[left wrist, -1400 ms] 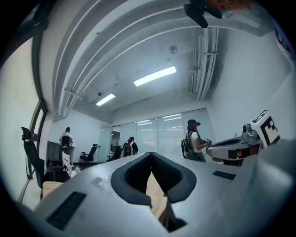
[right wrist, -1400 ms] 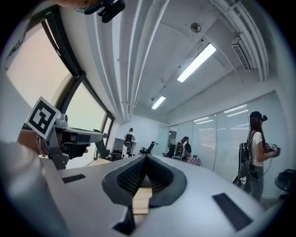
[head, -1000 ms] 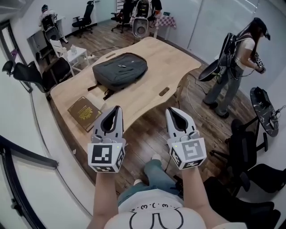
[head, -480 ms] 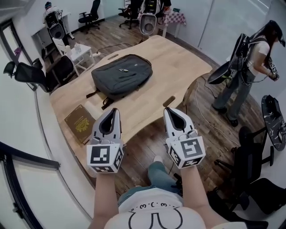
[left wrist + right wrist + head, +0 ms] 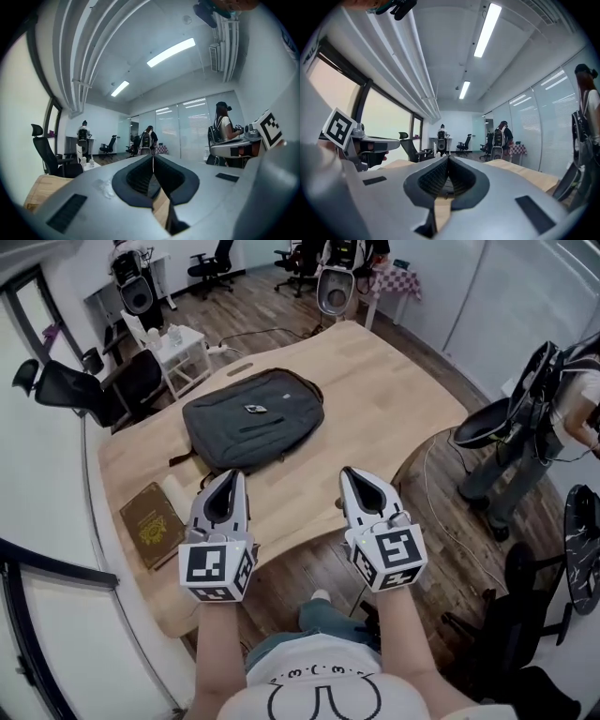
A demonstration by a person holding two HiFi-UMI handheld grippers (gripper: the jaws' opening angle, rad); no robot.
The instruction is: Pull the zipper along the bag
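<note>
A dark grey backpack point(image 5: 253, 419) lies flat on the light wooden table point(image 5: 375, 399), well beyond both grippers. My left gripper point(image 5: 232, 476) is held above the table's near edge, its jaws shut with nothing between them. Level with it to the right, my right gripper point(image 5: 349, 472) is also shut and empty. In the left gripper view the left gripper point(image 5: 153, 156) points level across the room, jaw tips touching. The right gripper point(image 5: 448, 156) looks the same in the right gripper view. The bag's zipper pull is too small to make out.
A brown book point(image 5: 150, 524) lies on the table's near left corner. A person with gear point(image 5: 553, 418) stands at the right beside office chairs point(image 5: 525, 606). A white side table point(image 5: 178, 343) and a black chair point(image 5: 66, 390) stand to the left.
The view has drawn closer to the table and shifted; backpack and book sit lower and more central. Both grippers stay shut, held side by side.
</note>
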